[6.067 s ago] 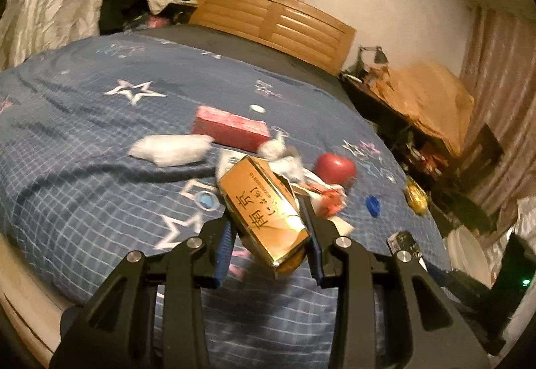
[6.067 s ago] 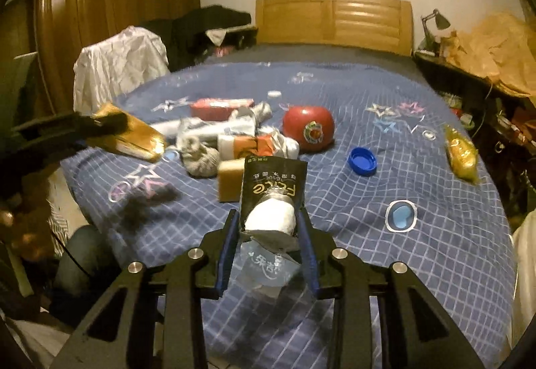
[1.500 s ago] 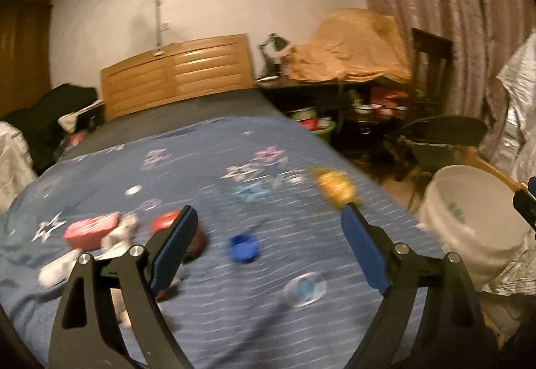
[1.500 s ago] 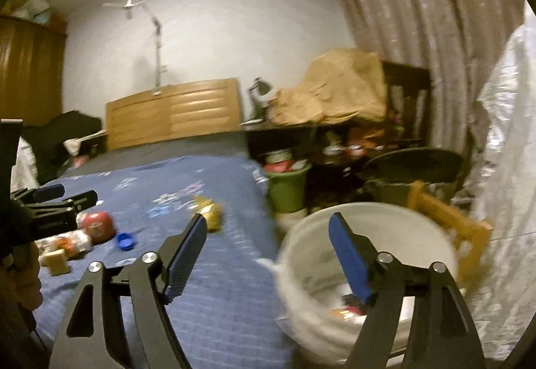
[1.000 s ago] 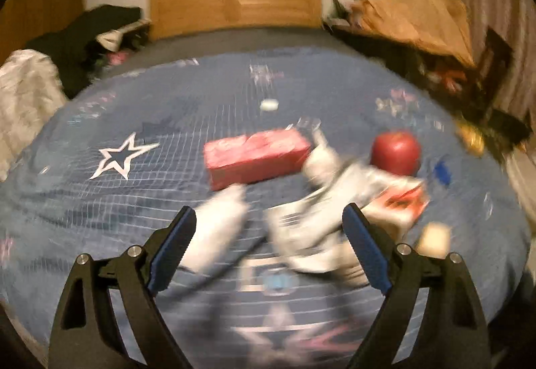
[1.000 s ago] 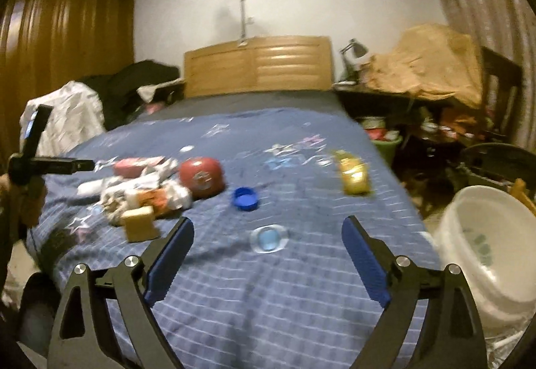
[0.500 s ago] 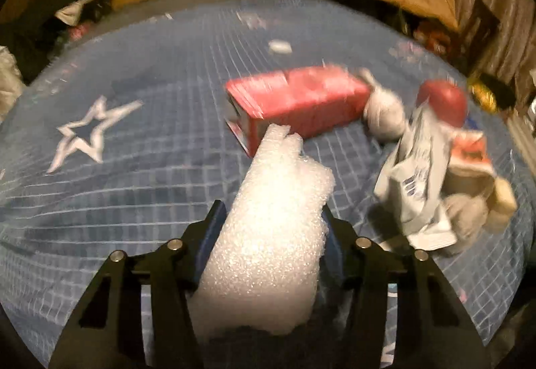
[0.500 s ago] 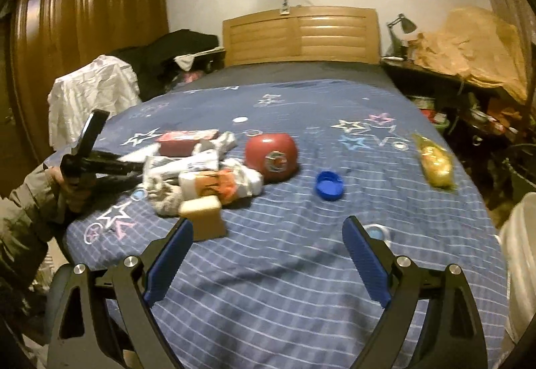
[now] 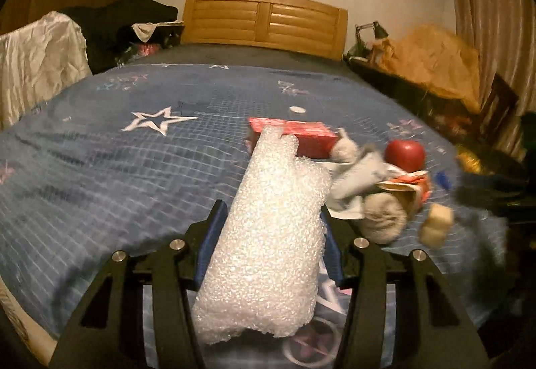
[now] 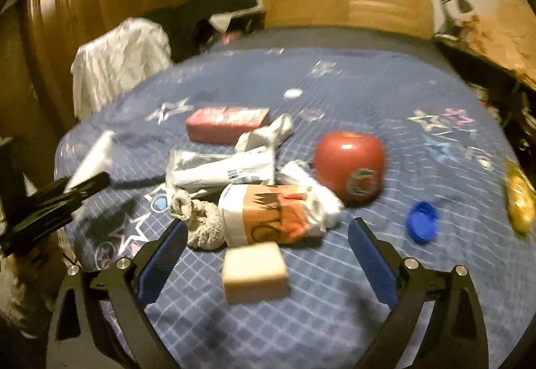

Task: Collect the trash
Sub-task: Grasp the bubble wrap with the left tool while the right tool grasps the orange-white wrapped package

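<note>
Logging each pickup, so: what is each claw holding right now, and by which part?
The left claw grips the white foam piece across its middle, one finger on each side. The right claw is open and holds nothing.

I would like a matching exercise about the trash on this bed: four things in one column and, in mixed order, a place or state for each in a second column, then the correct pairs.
Things
1. bubble wrap
2. blue bottle cap
3. beige block
4. red box

Places or states
A. lies between the open fingers of the right gripper
B. held in the left gripper
C. behind the pile, toward the headboard
D. on the bedspread, right of the red apple

Pairs: 1-B, 2-D, 3-A, 4-C
</note>
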`<state>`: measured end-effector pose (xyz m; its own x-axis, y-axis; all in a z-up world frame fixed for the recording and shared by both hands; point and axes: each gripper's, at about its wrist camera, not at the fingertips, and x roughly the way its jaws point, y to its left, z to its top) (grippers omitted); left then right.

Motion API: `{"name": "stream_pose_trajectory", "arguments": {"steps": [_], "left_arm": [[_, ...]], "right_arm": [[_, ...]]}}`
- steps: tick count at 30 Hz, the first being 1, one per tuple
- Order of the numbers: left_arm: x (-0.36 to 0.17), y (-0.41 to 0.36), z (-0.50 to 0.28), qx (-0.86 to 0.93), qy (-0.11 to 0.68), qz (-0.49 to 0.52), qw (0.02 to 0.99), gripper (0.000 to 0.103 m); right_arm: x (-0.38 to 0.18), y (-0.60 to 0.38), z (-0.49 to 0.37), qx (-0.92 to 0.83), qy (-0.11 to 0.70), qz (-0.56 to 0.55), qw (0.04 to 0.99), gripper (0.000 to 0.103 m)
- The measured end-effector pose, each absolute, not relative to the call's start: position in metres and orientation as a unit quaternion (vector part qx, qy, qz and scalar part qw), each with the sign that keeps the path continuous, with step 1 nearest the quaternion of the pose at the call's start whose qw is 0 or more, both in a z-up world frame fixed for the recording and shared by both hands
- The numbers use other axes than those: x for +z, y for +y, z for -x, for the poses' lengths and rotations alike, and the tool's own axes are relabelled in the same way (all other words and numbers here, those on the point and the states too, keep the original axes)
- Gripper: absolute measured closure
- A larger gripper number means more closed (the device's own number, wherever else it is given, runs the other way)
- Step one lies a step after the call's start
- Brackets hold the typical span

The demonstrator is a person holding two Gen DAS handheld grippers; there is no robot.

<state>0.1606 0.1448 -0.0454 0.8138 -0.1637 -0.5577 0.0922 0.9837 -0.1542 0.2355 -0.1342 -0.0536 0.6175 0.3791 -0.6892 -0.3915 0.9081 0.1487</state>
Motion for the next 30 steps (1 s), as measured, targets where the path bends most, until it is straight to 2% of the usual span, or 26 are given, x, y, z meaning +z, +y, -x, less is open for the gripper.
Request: {"name": "stream_pose_trajectory", "arguments": {"steps": [7,8,9,13,30], "left_arm": [[-0.048,0.136,-0.157,-0.081,0.296,0.061,0.950,0.053],[-0.050,0.137,-0.157,-0.079,0.298,0.064,0.949,0.053],[-0.052,0.137,-0.157,-0.079,0.300,0.068,0.948,0.053],[-0.059,0.136,-0.159,-0.076,0.312,0.073,0.944,0.053],[-0.032,0.114,-0.139,-0.039,0.287,0.046,0.956,0.053]], "right_arm": [[-0.080,-0.113,-0.281,0.222,0.433,0.038,0.873,0.007],[-0.083,-0.113,-0.284,0.223,0.439,0.036,0.870,0.008],[-0.085,-0.113,-0.286,0.227,0.439,0.033,0.869,0.016],[-0.085,-0.112,-0.283,0.237,0.435,0.024,0.868,0.016],[0.002,-0.183,-0.178,0.199,0.306,-0.050,0.930,0.016]]}}
